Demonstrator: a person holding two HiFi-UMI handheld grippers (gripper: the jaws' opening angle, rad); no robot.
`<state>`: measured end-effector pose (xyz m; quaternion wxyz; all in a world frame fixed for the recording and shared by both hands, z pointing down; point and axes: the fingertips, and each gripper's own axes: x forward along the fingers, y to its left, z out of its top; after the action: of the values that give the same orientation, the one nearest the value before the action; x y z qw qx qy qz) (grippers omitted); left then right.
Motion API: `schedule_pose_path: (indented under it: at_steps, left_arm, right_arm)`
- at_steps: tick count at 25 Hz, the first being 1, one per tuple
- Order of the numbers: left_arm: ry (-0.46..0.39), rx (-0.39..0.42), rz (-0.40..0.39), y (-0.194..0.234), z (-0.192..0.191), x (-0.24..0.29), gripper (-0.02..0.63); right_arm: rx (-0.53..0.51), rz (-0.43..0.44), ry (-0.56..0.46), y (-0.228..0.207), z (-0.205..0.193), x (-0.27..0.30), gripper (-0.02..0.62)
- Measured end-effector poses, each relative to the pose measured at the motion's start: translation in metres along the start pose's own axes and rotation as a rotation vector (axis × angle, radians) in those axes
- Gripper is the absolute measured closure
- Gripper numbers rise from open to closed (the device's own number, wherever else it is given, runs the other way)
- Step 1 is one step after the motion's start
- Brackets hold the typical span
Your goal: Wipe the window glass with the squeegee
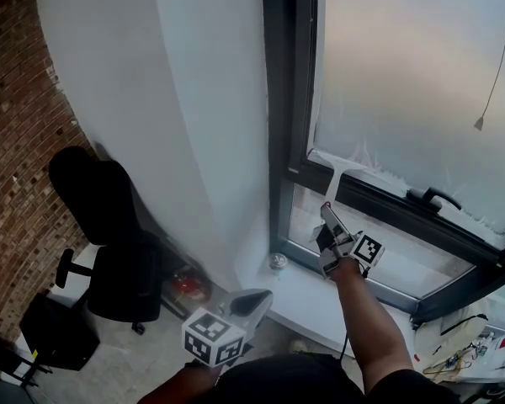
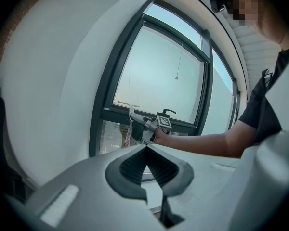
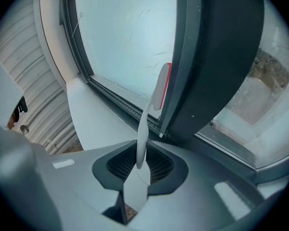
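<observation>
Rt hand-held gripper (image 1: 326, 215) holds squeegee (image 1: 336, 169) just above crossbar (image 1: 372, 194) (window handle (image 1: 436, 198) nearby).

Showed a white squeegee (image 1: 337, 168), slim handle down, T-shaped head up and lying across the bottom left corner of the window glass (image 1: 404, 74). Looked clouded white, foam ragged along its lower edge.

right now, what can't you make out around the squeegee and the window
- Squeegee: in the right gripper view the dark window frame covers most of its blade; in the head view it is too small to tell whether it touches the glass.
- Round thing on the sill: head view, too small to identify.
- Red thing on the floor: head view, too blurred to identify.
</observation>
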<state>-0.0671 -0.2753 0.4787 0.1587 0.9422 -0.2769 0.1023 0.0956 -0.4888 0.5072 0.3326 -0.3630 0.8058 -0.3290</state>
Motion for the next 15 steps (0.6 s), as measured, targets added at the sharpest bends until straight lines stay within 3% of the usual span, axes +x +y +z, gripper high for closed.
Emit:
schedule_pose_path:
  at_steps: [9, 15]
  left_arm:
    - [-0.007, 0.006, -0.012, -0.001, 0.001, -0.004, 0.606]
    - [-0.009, 0.010, -0.049, -0.011, 0.000, -0.013, 0.606]
  right_arm:
    - [0.010, 0.005, -0.010, 0.005, 0.002, -0.001, 0.512]
    - [-0.015, 0.032, -0.011, 0.035, -0.001, -0.009, 0.511]
